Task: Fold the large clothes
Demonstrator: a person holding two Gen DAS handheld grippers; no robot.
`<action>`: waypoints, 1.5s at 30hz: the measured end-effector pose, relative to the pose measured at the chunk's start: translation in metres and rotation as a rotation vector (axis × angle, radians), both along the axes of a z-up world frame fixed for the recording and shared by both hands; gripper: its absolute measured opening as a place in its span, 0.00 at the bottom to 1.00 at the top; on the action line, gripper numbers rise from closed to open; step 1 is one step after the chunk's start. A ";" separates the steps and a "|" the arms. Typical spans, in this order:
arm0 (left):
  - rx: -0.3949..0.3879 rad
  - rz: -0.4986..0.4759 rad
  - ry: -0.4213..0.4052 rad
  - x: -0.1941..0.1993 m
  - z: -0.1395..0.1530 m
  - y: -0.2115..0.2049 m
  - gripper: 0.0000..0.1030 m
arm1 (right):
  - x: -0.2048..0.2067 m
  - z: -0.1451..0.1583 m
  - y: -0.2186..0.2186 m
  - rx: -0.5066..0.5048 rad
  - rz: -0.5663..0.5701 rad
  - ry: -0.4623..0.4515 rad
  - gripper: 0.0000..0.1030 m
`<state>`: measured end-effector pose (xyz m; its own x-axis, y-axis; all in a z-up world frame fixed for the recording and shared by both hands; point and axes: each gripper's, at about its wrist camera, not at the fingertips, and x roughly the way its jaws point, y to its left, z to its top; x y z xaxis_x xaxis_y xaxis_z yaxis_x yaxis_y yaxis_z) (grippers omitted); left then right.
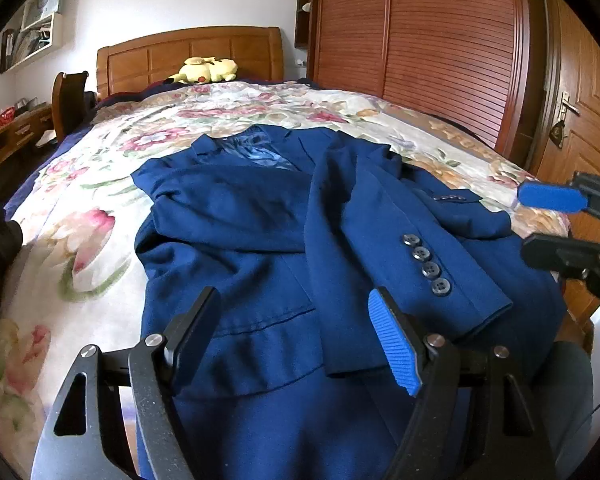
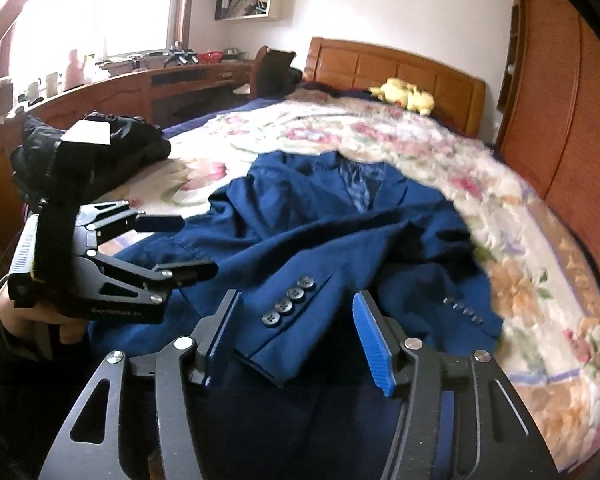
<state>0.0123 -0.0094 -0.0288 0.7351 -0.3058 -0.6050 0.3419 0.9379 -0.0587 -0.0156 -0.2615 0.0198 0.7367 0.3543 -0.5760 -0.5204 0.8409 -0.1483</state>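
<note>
Jacket: navy suit jacket (image 1: 260, 216) lies face up on the bed's floral quilt (image 1: 100, 184), lining showing at the collar, hem hanging off the near edge.
Sleeves: one sleeve (image 2: 300, 312) is folded across the front, its cuff with four buttons (image 1: 426, 264) near the hem; the other cuff (image 2: 464, 312) lies toward the wardrobe side.
Left hand-held gripper (image 1: 292, 336): jaws wide apart over the hem, nothing between the pads.
Right hand-held gripper (image 2: 292, 340): jaws parted, hovering over the buttoned cuff, pads not pressing on cloth.
Around: yellow plush toy (image 1: 206, 70) at the wooden headboard (image 1: 188, 56); dark garment heap (image 2: 112, 140) at the quilt's window-side edge; desk (image 2: 140, 84) under the window; slatted wardrobe (image 1: 420, 40) beside the bed.
Obstruction: the folded sleeve covers part of the jacket front.
</note>
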 end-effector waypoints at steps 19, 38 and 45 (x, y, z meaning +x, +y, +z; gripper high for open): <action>-0.027 -0.112 0.119 -0.002 -0.013 -0.019 0.09 | 0.029 -0.003 -0.021 0.041 -0.104 0.040 0.59; -0.068 0.110 -0.095 0.012 0.039 0.058 0.05 | 0.030 -0.008 -0.022 0.039 -0.096 0.023 0.59; -0.039 0.117 -0.137 -0.008 0.042 0.059 0.25 | 0.025 -0.008 -0.029 0.049 -0.098 0.010 0.59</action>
